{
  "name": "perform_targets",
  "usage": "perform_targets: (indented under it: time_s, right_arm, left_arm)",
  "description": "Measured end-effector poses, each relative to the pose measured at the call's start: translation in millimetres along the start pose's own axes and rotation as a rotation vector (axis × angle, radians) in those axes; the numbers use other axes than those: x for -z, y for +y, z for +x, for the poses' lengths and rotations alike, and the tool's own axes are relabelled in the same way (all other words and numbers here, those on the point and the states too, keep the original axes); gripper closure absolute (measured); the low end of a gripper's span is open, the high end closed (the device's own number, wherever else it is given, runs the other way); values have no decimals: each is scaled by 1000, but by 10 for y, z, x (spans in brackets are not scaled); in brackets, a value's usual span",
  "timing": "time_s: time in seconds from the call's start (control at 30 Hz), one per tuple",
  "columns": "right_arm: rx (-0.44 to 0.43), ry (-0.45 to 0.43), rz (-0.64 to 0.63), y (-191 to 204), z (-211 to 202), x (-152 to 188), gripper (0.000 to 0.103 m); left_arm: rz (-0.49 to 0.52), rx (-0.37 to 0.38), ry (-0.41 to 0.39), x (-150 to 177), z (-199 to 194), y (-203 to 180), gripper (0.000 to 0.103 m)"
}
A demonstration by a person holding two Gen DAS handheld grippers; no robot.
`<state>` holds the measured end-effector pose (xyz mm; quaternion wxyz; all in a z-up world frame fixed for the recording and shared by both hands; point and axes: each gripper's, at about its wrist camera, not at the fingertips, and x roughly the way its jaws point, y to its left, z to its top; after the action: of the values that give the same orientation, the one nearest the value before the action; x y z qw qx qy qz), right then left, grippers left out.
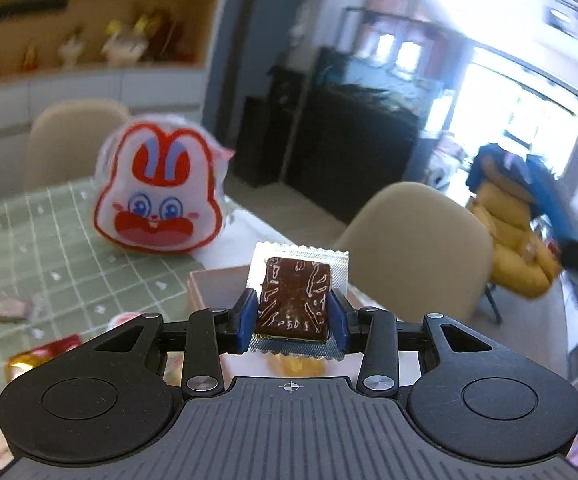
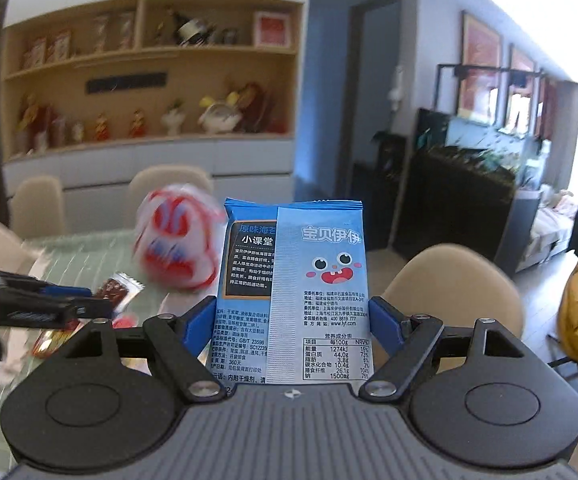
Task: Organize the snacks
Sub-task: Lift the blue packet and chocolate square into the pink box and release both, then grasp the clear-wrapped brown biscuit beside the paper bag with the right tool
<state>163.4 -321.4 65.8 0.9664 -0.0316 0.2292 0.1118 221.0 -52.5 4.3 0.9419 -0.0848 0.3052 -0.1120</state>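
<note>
Blue pads of your left tool clamp the brown wrapped snack above the bench; your right tool grips the blue seaweed packet upright. Slick foil could slide from either pinch (both holds look shallow). The pink box is mostly hidden; the rabbit bag blurs.
</note>
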Motion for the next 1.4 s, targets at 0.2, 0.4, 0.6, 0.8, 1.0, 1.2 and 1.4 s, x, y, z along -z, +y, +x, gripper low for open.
perform_targets:
  time_s: [0.2, 0.4, 0.6, 0.8, 1.0, 1.2, 1.4]
  right_arm:
    - [-75, 46, -32, -163, 488, -98, 22]
    - [-169, 150, -51, -230, 1167, 52, 22]
    - [-309, 288, -90, 64, 1956, 302, 22]
    - [-425, 409, -130, 613, 2653, 583, 18]
    - [-461, 550, -81, 696, 2966, 794, 18]
    - [-359, 381, -123, 636, 2554, 557, 16]
    - [-313, 430, -375, 1335, 2505, 317, 4]
  left_arm:
    - [-113, -64, 137, -60, 1000, 91, 59]
    - [-223, -62, 216, 324, 1392, 267, 60]
    - [-433, -100, 76, 399, 873, 473, 60]
    - [-533, -250, 68, 666, 224, 561, 60]
    - [-697, -337, 71, 1137, -361, 757, 60]
    - [-783, -367, 72, 1539, -731, 1082, 60]
    - [-790, -370, 71, 1674, -859, 1368, 60]
